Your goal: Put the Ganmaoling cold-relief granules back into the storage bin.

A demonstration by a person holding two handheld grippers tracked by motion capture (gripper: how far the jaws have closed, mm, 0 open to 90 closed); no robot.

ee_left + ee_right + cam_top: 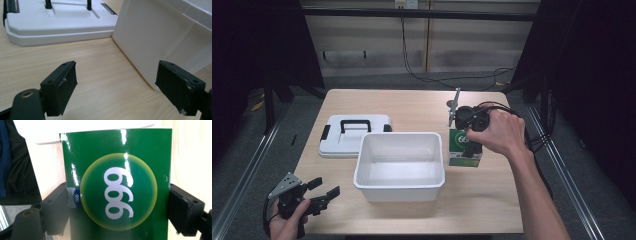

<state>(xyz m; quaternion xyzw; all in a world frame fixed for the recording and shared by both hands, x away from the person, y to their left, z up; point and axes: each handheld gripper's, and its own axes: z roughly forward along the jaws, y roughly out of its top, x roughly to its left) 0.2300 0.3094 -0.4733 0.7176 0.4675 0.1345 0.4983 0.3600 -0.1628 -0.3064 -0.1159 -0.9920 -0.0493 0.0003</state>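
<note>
On the light wooden table point(412, 107), the right gripper point(469, 141) clamps both jaws on a glossy green box point(117, 182) just right of the white plastic bin point(400, 166), while the left gripper point(324, 192) rests spread wide near a white lid point(353, 134).

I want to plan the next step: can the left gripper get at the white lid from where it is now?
Probably yes. The left gripper is open, holds nothing, and bare table lies between it and the white lid. The white bin stands to the side, not across the path.

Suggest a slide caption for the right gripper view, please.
Right claw closed on a green box marked 999.
</note>
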